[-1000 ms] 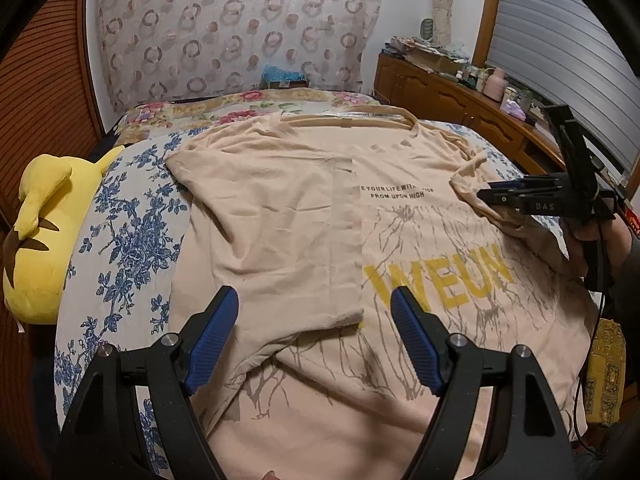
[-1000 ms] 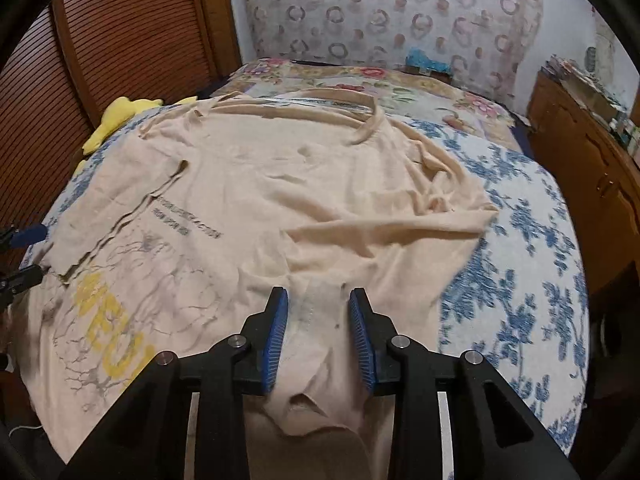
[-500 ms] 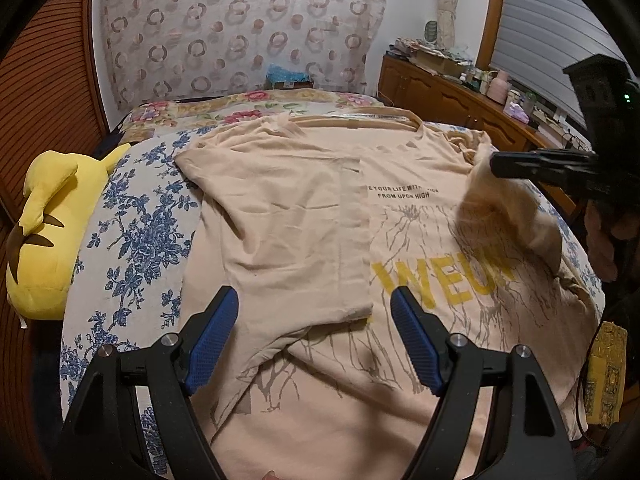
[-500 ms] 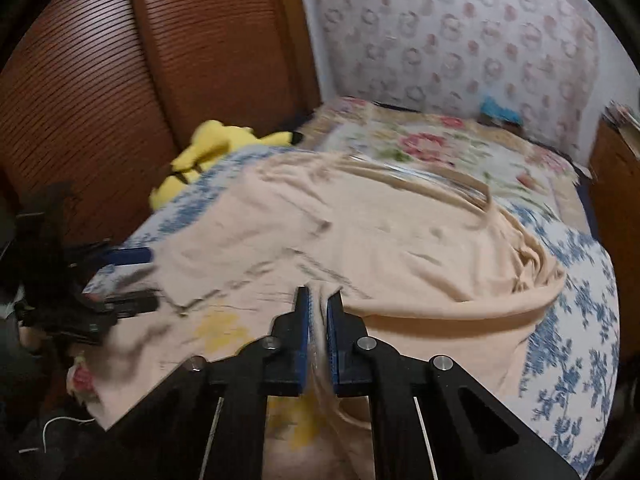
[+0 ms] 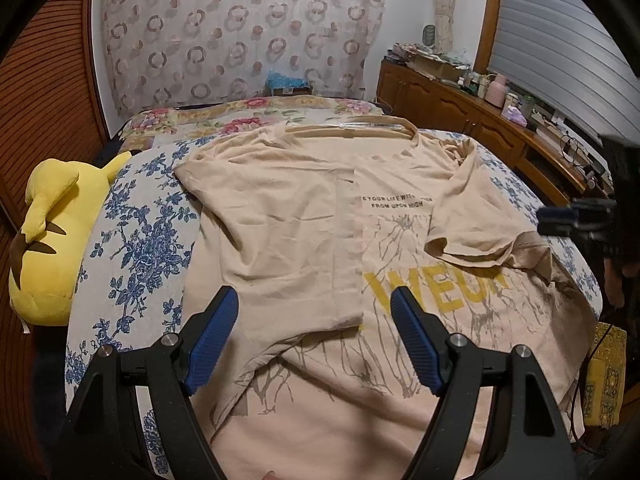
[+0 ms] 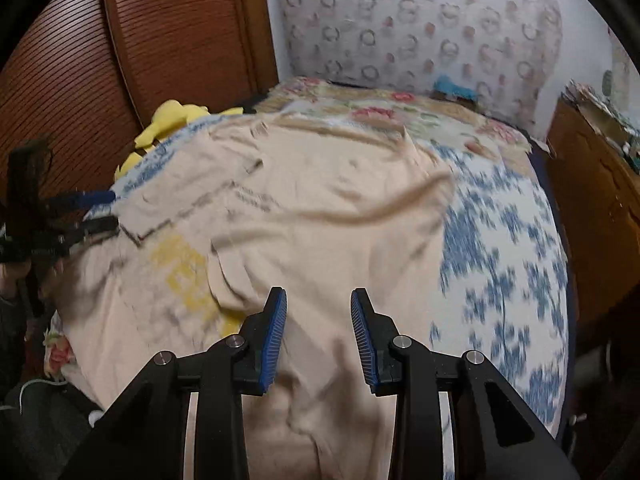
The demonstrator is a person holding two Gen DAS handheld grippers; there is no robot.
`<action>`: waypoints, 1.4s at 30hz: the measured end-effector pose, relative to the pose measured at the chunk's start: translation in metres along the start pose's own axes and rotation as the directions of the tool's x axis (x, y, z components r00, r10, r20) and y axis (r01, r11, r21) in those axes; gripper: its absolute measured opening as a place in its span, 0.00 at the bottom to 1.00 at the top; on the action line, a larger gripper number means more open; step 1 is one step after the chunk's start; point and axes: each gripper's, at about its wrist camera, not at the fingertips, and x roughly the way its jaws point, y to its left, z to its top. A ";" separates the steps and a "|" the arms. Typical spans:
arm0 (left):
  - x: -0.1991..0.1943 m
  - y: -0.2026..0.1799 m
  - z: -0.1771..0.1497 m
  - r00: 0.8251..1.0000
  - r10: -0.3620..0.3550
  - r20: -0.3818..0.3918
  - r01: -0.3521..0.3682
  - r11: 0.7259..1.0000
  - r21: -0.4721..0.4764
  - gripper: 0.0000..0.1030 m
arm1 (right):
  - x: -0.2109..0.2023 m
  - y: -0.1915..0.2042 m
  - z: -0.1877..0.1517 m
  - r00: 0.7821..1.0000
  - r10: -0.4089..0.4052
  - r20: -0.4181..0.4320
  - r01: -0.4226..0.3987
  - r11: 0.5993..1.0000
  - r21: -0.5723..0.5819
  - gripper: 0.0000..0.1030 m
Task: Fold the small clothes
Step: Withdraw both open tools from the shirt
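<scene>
A beige T-shirt with yellow letters lies spread on the bed, collar at the far end. Its left side is folded over the middle. Its right sleeve lies folded inward over the print. My left gripper is open and empty, hovering above the shirt's lower part. My right gripper is open and empty above the shirt at its right side; that view is blurred. It also shows at the right edge of the left wrist view.
A yellow plush toy lies at the bed's left edge. The blue floral sheet shows on both sides of the shirt. A wooden dresser with clutter stands on the right. A wooden sliding door is on the left.
My right gripper carried the right sleeve inward over the print, then opened and let it go. The sleeve now lies folded on the shirt. My left gripper stayed open and nearly still.
</scene>
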 end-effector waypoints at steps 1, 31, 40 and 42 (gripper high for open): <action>-0.001 -0.001 0.000 1.000 0.000 0.000 0.000 1.000 0.002 0.77 | 0.001 0.002 -0.004 1.000 -0.004 -0.005 0.004 1.000 0.000 0.35; 0.020 0.021 0.022 0.998 0.060 -0.017 -0.060 0.998 0.006 0.77 | -0.021 0.014 -0.017 0.996 0.085 -0.002 -0.085 0.996 -0.037 0.30; 0.056 0.075 0.063 0.992 0.112 -0.062 -0.115 0.993 -0.033 0.77 | 0.012 -0.047 0.033 0.997 -0.074 0.012 0.074 0.997 0.006 0.42; 0.065 0.084 0.070 0.991 0.115 -0.074 -0.119 0.992 -0.039 0.77 | 0.025 -0.062 0.040 0.996 -0.090 -0.001 0.090 0.996 0.028 0.42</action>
